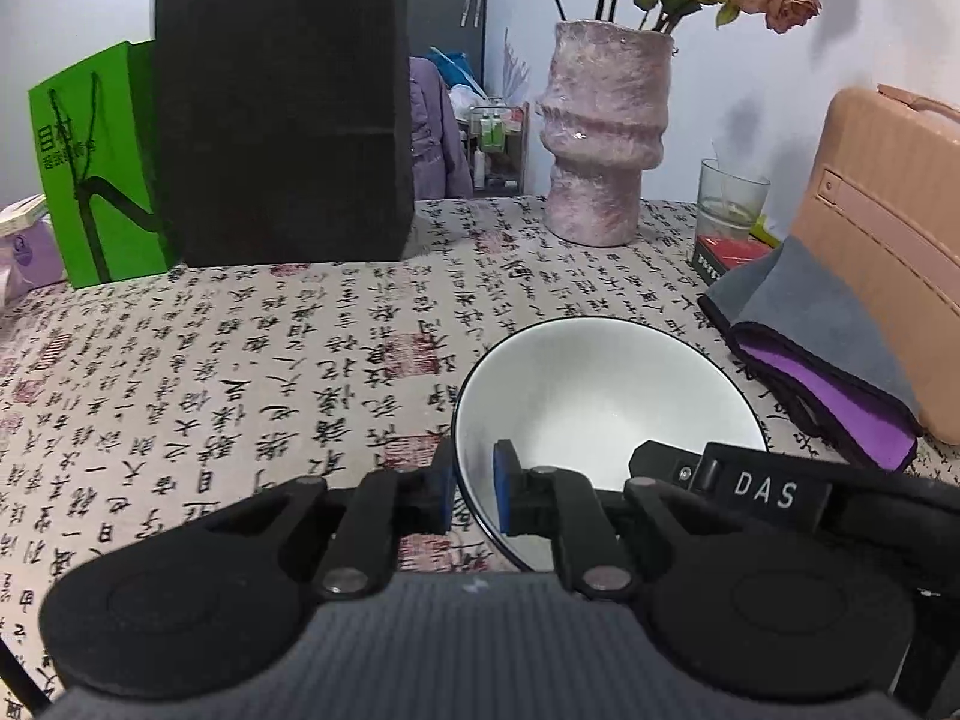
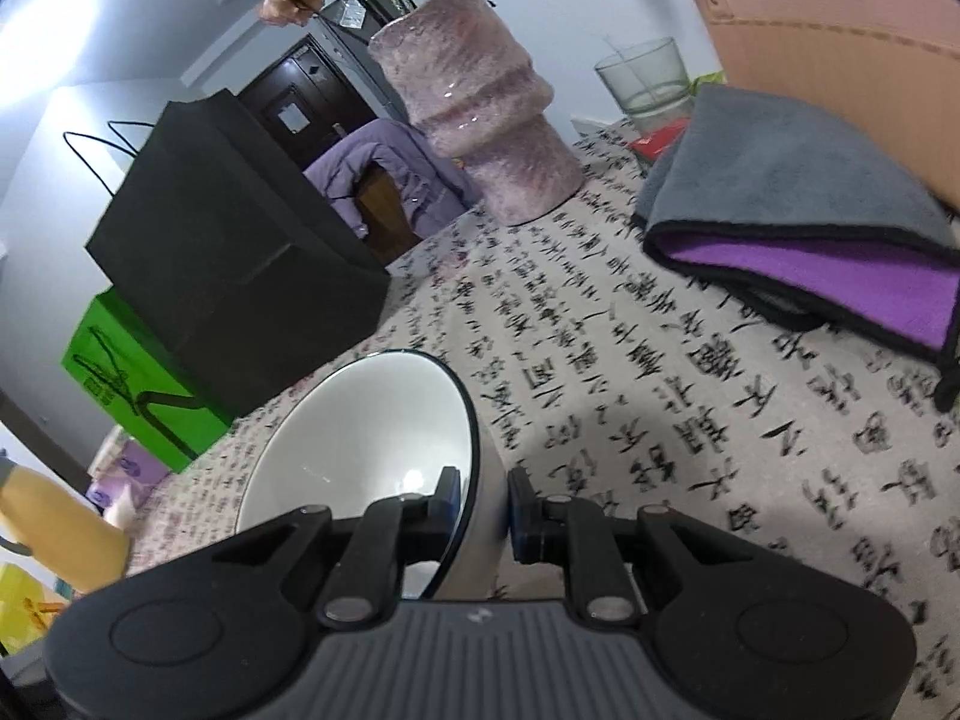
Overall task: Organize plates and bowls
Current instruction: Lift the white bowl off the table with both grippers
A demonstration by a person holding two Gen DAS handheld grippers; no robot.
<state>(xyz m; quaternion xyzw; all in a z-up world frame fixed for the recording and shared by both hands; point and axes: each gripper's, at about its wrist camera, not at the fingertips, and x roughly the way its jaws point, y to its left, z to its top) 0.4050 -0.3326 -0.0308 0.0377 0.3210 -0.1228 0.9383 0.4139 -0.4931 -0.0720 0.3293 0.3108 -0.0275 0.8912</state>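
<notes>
A white bowl with a dark rim is held over the calligraphy tablecloth. My left gripper is shut on its left rim, one blue pad inside and one outside. The right gripper's black body, marked DAS, reaches in at the bowl's right side. In the right wrist view the same bowl is tilted, and my right gripper is shut on its right rim, one pad inside and one on the outer wall. No plates are in view.
A black paper bag and a green bag stand at the back left. A pink vase with dried roses, a glass, a folded grey and purple cloth and a peach case stand on the right.
</notes>
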